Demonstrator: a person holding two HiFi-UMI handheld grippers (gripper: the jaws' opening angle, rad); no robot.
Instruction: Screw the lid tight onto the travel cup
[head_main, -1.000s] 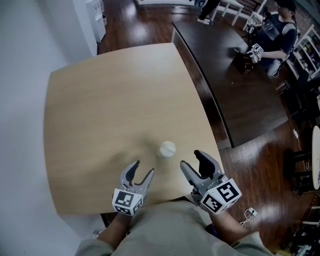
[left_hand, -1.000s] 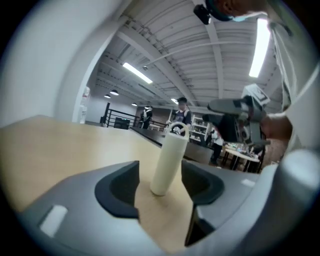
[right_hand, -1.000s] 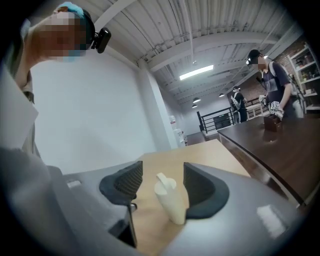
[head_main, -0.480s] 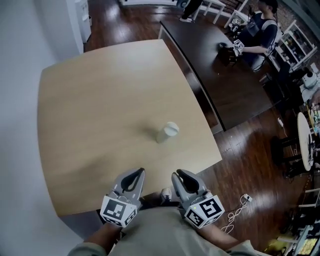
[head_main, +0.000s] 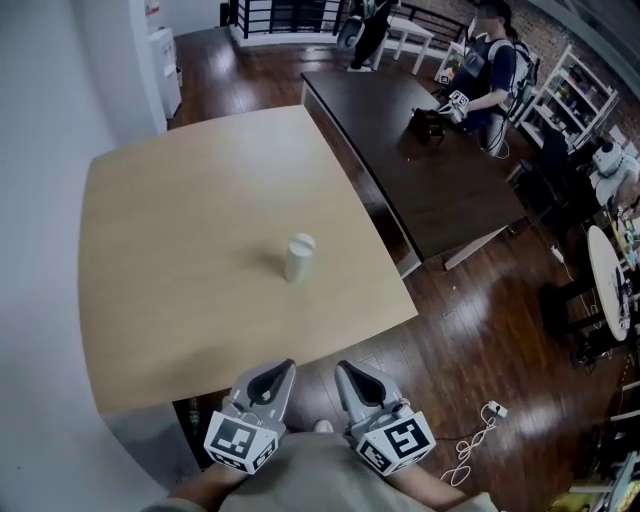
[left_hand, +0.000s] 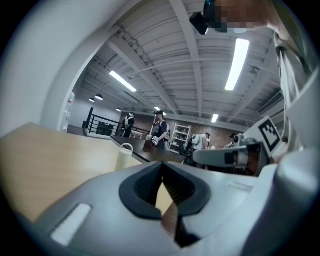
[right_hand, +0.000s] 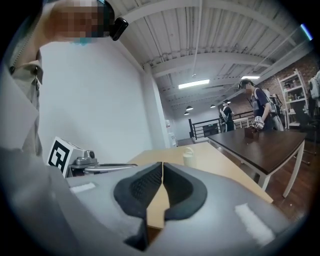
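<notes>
A white travel cup (head_main: 299, 257) with its lid on stands upright near the middle of the light wooden table (head_main: 180, 220). Nothing touches it. Both grippers are held close to my body, off the table's near edge and well short of the cup. My left gripper (head_main: 286, 368) is shut with nothing between its pads. My right gripper (head_main: 342, 368) has just been closing and is shut, also empty. In the left gripper view the cup (left_hand: 124, 157) shows far ahead beyond the closed jaws. The right gripper view has the cup (right_hand: 189, 157) small above the closed jaws.
A long dark table (head_main: 430, 170) stands just right of the wooden one, with a person (head_main: 487, 60) at its far end. A white wall runs along the left. The dark wooden floor (head_main: 470, 330) carries a white cable (head_main: 478, 428). A round table (head_main: 612, 290) is at the right edge.
Both grippers drew back from beside the cup, past the table's near edge towards my body. Their jaws went from open to shut. The cup stayed standing on the table.
</notes>
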